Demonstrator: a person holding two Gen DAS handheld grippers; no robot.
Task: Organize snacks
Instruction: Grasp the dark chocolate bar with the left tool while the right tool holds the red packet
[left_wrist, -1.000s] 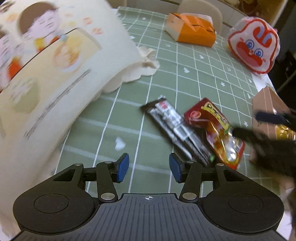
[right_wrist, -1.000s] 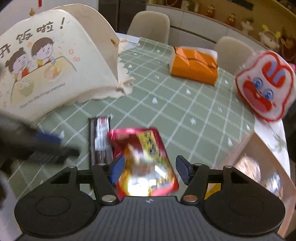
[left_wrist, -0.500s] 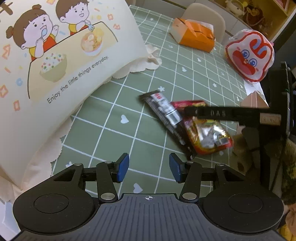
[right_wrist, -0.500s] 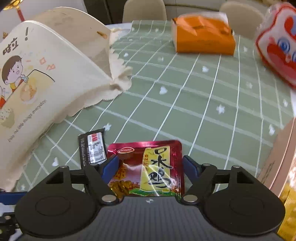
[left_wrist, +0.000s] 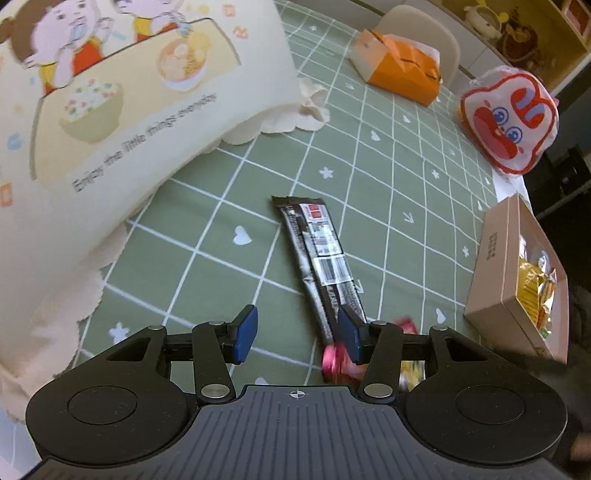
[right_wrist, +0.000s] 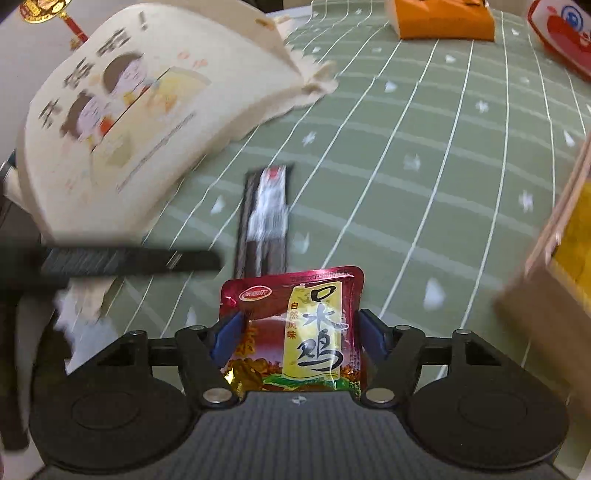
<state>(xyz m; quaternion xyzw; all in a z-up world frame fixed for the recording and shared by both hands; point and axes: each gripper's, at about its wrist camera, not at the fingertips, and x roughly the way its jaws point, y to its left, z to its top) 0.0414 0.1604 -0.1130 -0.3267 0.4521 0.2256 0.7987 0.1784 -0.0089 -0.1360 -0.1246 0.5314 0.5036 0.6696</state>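
My right gripper (right_wrist: 299, 336) has a red and yellow snack packet (right_wrist: 295, 325) between its blue pads. Its jaws are closing and both pads press on the packet's side edges. In the left wrist view only a bit of that red packet (left_wrist: 334, 362) shows, behind the right finger. A long black snack packet (left_wrist: 317, 251) lies flat on the green checked tablecloth (left_wrist: 388, 184), also seen ahead of the red packet (right_wrist: 266, 218). My left gripper (left_wrist: 297, 334) hangs open above the cloth with nothing between its pads, the black packet's near end by its right pad.
A cardboard box (left_wrist: 495, 266) with yellow packets inside stands at the right, blurred in the right wrist view (right_wrist: 546, 288). A big cream food cover (left_wrist: 110, 110) fills the left. At the back sit an orange tissue box (left_wrist: 399, 74) and a rabbit-face bag (left_wrist: 509, 118).
The red packet left its place beside the black packet and now sits gripped between the right jaws, nearer to me. The right gripper swung out from across the left view.
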